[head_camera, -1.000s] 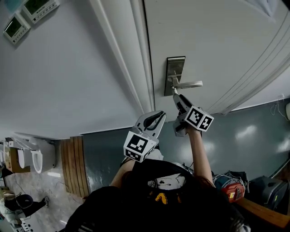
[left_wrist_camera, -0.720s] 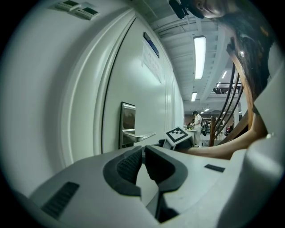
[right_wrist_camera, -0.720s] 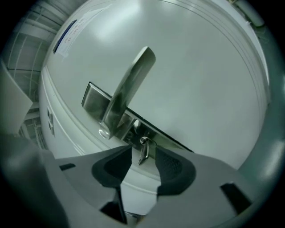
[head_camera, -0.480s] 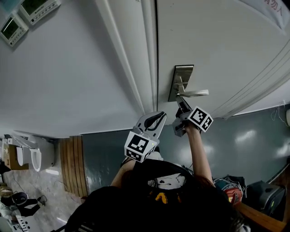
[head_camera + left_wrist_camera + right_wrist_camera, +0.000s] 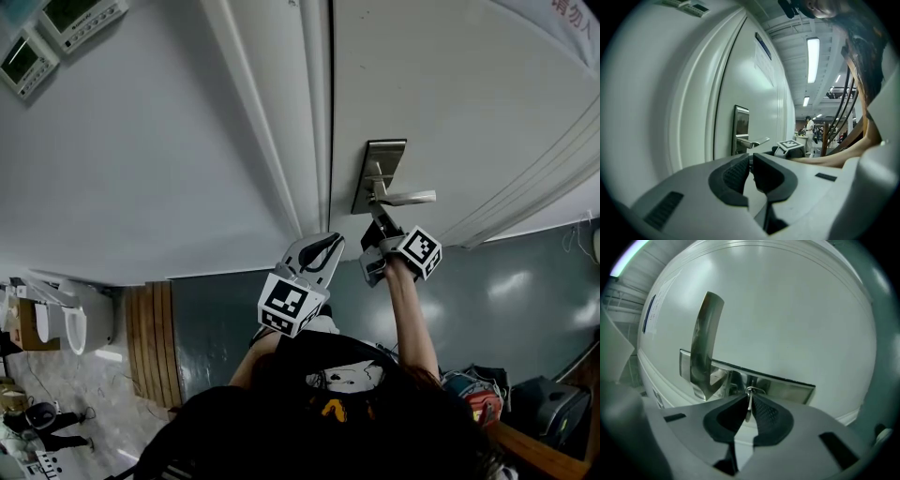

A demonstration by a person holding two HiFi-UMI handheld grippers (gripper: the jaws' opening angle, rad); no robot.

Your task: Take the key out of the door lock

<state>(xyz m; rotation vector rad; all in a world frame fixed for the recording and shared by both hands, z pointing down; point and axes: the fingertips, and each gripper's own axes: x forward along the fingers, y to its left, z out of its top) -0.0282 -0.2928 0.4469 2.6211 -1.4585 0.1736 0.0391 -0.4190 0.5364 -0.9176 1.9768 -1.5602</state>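
We see the door (image 5: 450,94) with its metal lock plate (image 5: 380,173) close to the door's edge beside the frame. A lever handle (image 5: 405,198) sticks out from the plate toward the middle of the door.

The right gripper (image 5: 378,217) is up against the end of the plate nearest the person, just under the handle, with its marker cube (image 5: 422,251) turned toward us. In the head view we cannot make out the key, as the gripper tips cover that spot.

In the right gripper view, the key (image 5: 748,408) stands edge-on in the lock plate (image 5: 787,389), a thin strip of metal with a small wire ring (image 5: 753,390) at its head. It sits just beside the foot of the handle (image 5: 705,343). The right gripper (image 5: 748,401) has its jaws closing, and the 2 ribbed pads (image 5: 761,412) pinch the key between them, 1 on each flat side.

The left gripper (image 5: 323,246) is held well apart from the door, lower and nearer the person's body. In its own view the left gripper (image 5: 751,159) has its 2 pads pressed together with nothing between them.
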